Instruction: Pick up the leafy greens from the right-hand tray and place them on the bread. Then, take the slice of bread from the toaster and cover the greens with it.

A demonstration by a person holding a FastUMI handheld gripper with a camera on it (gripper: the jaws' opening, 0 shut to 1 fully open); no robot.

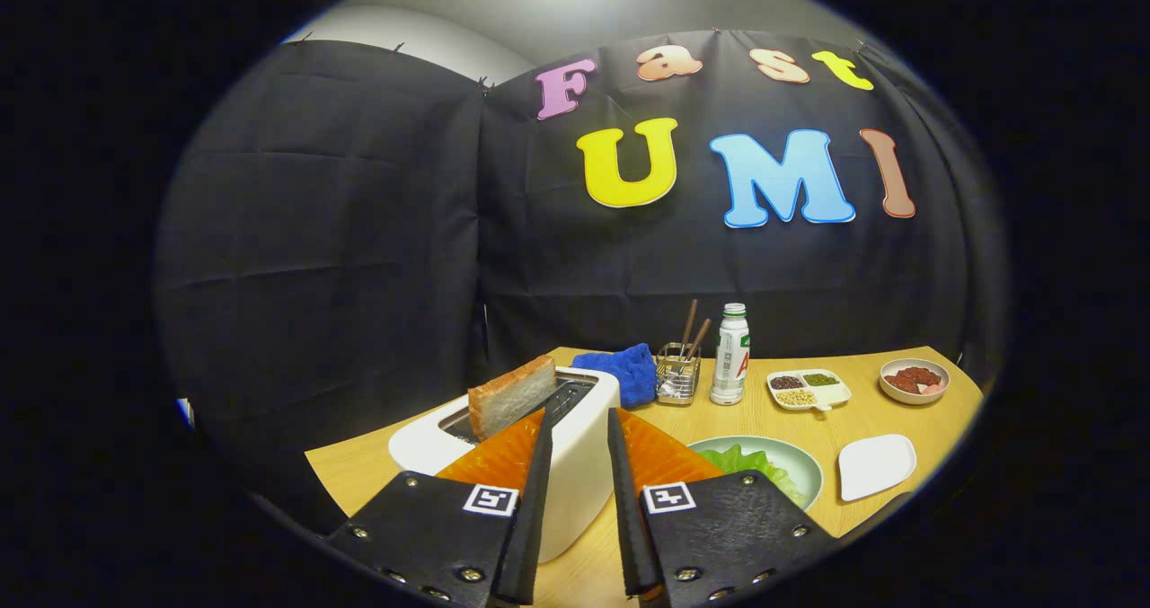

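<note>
A white toaster [575, 464] stands on the wooden table [898, 415], just ahead of and below my gripper [579, 415]. A slice of toasted bread [512, 397] sticks up out of its left slot, tilted, just left of the left fingertip. The gripper is open and holds nothing; the toaster's near end shows through the gap between the fingers. To the right of the right finger, leafy greens [746, 460] lie on a pale green plate [804, 469], whose near part the finger hides.
A small white dish [876, 464] lies right of the plate. Behind stand a blue cloth [624, 370], a wire holder [678, 376] with utensils, a white bottle [729, 354], a divided dish [809, 389] of beans and a bowl [914, 381] of red food.
</note>
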